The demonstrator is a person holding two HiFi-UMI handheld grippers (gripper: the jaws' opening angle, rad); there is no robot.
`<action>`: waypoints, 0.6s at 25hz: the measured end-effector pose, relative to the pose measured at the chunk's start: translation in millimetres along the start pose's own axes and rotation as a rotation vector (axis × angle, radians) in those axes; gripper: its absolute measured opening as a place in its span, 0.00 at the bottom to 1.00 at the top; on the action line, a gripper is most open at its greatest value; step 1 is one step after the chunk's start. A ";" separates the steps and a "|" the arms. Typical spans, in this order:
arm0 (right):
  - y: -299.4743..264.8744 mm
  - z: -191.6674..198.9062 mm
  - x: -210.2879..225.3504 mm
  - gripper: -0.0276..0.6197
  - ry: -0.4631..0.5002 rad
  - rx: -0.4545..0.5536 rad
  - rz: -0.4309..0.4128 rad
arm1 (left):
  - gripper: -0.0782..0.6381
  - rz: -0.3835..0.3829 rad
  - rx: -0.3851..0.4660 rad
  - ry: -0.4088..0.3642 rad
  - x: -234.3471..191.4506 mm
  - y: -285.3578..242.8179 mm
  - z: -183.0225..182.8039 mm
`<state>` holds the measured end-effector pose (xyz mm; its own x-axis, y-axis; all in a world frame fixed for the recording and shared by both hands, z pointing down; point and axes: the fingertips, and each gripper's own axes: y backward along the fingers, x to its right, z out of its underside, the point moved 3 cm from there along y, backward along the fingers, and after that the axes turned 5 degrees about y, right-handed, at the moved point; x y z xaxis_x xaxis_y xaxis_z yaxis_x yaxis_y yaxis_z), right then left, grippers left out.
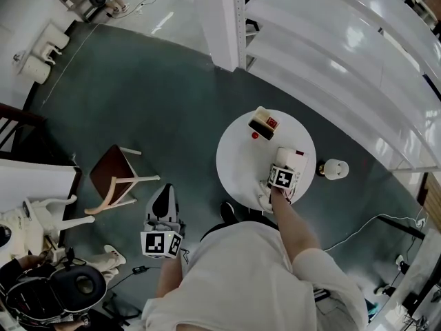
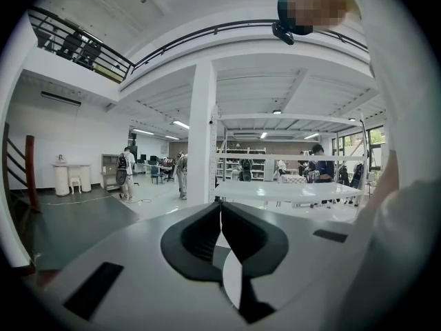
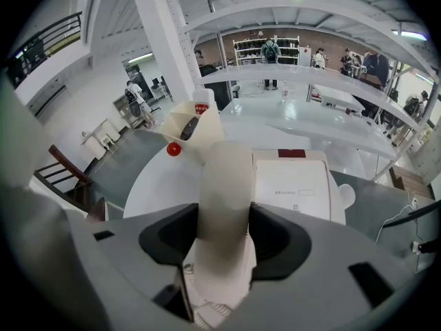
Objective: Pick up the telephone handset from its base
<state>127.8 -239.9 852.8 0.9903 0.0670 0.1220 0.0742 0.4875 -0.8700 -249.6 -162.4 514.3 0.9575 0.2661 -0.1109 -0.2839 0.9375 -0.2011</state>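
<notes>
A white telephone base (image 3: pixel 296 185) stands on the round white table (image 3: pixel 155 178). Its off-white handset (image 3: pixel 224 185) lies along the base's left side. My right gripper (image 3: pixel 224 229) points steeply down over it, shut on the handset, whose sides fill the gap between the two black pads. A coiled cord (image 3: pixel 207 316) shows just below the jaws. In the head view the right gripper (image 1: pixel 279 172) sits over the phone (image 1: pixel 293 156) at the table's near right. My left gripper (image 1: pixel 163 209) hangs off the table at the person's left side; its jaws (image 2: pixel 220 236) are shut with nothing between them.
A cream box (image 1: pixel 262 123) with a dark object and a red ball (image 1: pixel 254 136) beside it stands at the table's far side. A brown chair (image 1: pixel 114 174) is on the floor to the left, a small white round object (image 1: pixel 335 168) to the right. White shelving (image 1: pixel 344 61) runs behind.
</notes>
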 end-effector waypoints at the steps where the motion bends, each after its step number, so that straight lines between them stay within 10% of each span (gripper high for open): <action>1: 1.5 0.2 -0.4 0.40 -0.001 0.004 -0.003 | 0.14 0.003 0.004 0.002 0.2 0.0 -0.1; 15: 27.3 -1.9 0.6 0.40 -0.030 0.097 -0.057 | 0.14 0.050 0.013 -0.011 9.3 -3.5 -2.7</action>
<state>130.7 -228.2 828.2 0.9807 0.0618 0.1853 0.1172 0.5729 -0.8112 -239.8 -163.8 511.4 0.9428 0.3147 -0.1099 -0.3304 0.9260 -0.1827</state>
